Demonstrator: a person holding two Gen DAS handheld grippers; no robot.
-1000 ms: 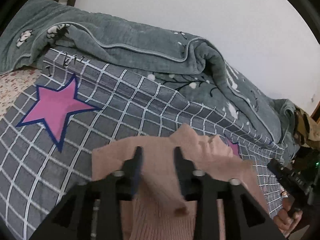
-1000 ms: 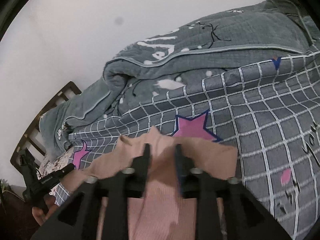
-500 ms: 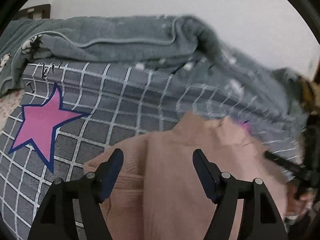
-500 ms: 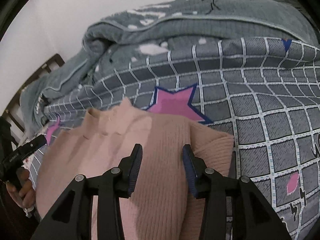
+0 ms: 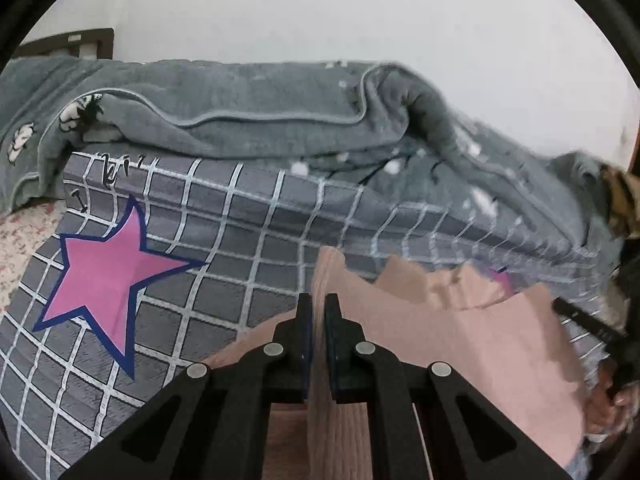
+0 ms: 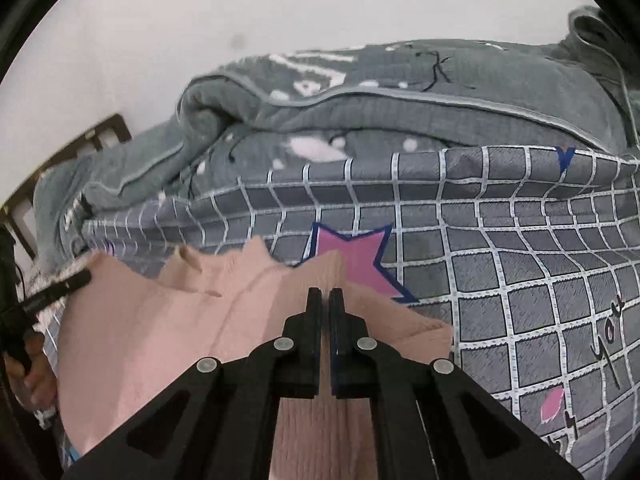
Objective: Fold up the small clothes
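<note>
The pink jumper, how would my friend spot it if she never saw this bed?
Find the grey checked bedspread with pink stars. Near its front edge lies the ribbed pink knitted jumper, pinched by both hand-held grippers. It is the only plain, unpatterned pink cloth there.

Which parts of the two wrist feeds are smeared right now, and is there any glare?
Left wrist: the pink sweater and grey blanket smear toward the right; the star quilt at left and the left tool stay sharper. Right wrist: mostly crisp, slight blur on the blanket's left end. Both: soft even light, no glare, fisheye bending at the edges.
</note>
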